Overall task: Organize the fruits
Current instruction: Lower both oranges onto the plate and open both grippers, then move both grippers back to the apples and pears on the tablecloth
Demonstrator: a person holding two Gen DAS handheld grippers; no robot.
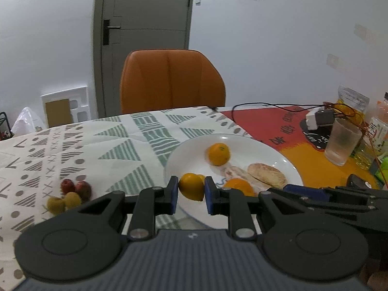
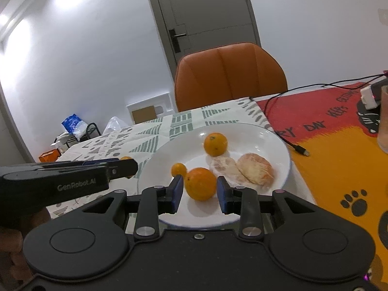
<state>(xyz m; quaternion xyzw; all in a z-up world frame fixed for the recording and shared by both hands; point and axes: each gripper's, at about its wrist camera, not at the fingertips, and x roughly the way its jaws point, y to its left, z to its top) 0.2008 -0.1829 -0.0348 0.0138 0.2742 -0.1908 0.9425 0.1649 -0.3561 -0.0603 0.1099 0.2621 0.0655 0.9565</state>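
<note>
oranges (image 2: 215, 144) on plate (image 2: 271, 135), patterned tablecloth (image 1: 116, 145).

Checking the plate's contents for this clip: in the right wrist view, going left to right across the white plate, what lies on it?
On the white plate: small orange → large orange between the right tongs, whose pads stand clear of it → peeled pale segment → peeled fruit piece. The far orange sits behind, above the large one, so I leave it out.

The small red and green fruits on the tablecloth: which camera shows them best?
The left wrist view. The small fruits lie clustered in plain sight on the patterned tablecloth, left of the plate. In the right wrist view they are not visible; the left claw covers that side.
</note>
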